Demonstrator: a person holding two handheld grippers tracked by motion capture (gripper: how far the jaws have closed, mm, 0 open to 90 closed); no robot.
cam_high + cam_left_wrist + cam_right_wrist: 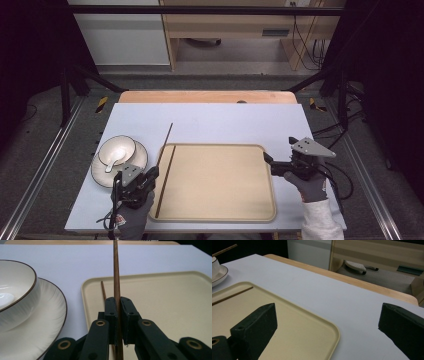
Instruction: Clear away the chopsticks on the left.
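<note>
Left gripper (117,315) clamps a thin dark wooden chopstick (116,272) over the beige plastic tray's (220,215) left rim; second chopstick (165,181) lies inside that rim. Right gripper (327,322), jaws wide and apparently empty, sits at the tray's right edge.

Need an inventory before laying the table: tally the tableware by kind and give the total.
Chopsticks: 2, one clamped in the left tool, one lying in the tray
Bowl: 1
Plate: 1
Spoon: 1
Tray: 1
Total: 6
</note>
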